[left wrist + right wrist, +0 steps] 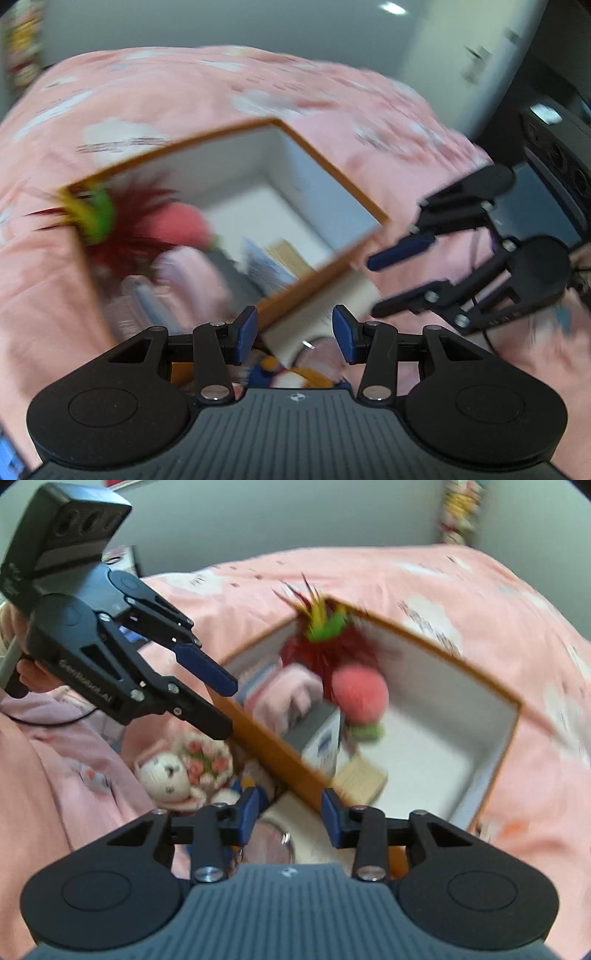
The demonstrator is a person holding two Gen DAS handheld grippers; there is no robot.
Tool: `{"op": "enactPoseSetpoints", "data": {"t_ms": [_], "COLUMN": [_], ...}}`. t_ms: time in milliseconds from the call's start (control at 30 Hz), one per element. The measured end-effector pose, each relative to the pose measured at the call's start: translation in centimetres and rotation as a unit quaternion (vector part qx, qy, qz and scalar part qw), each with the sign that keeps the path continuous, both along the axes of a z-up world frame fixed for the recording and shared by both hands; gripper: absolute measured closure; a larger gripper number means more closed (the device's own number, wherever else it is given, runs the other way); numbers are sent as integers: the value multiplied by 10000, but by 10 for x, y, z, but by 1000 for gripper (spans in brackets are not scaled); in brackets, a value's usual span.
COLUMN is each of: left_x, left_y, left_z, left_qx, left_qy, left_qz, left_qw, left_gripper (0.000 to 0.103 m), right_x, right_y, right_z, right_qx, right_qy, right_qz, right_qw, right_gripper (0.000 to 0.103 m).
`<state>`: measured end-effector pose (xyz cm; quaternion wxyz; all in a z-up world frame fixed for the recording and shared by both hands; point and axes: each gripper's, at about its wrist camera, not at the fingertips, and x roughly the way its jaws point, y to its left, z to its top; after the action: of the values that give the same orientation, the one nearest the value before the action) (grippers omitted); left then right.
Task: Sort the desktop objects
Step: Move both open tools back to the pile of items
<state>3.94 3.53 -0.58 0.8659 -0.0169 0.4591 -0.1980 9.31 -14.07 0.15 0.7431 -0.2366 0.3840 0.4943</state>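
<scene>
An open orange-rimmed box (325,162) with white inner walls lies on a pink cloth; it also shows in the right wrist view (454,657). Inside are a pink ball toy with red, yellow and green feathers (181,225) (360,694), a pink soft item (291,698), a white-blue carton (325,746) and a tan block (364,775). My left gripper (293,334) is open, over the box's near corner. My right gripper (290,816) is open, over the box's near wall. Both views are blurred.
The pink printed cloth (221,96) covers the surface. Outside the box's near wall lie a white plush rabbit (166,775), a small bouquet of pink flowers (207,760) and a round pink item (271,845). A grey wall (258,517) is behind.
</scene>
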Motion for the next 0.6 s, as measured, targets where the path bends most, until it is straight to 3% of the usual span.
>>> {"op": "enactPoseSetpoints", "data": {"t_ms": [133,300,467,600], "left_x": [7,20,29,31], "left_y": [-32,-54,-64,-70], "left_z": [-21,-48,-78,-95], "left_qx": [574,939,1198,1283], "left_qy": [75,204,521,676], "left_qz": [-611,-1109,-1380,-1371], "left_qw": [9965,9892,9818,9799], "left_gripper": [51,46,45,45], "right_x": [-4,9,24,35], "right_y": [-18,-46,-59,-67], "right_z": [-35,-67,-81,-89], "right_qx": [-304,-392,-161,-26], "right_qy": [244,604,846,1092], "right_qz": [-1051,-2362,-2789,-2995], "right_qw": [9937,9690,9564,9478], "right_gripper": [63,61,47,43]}}
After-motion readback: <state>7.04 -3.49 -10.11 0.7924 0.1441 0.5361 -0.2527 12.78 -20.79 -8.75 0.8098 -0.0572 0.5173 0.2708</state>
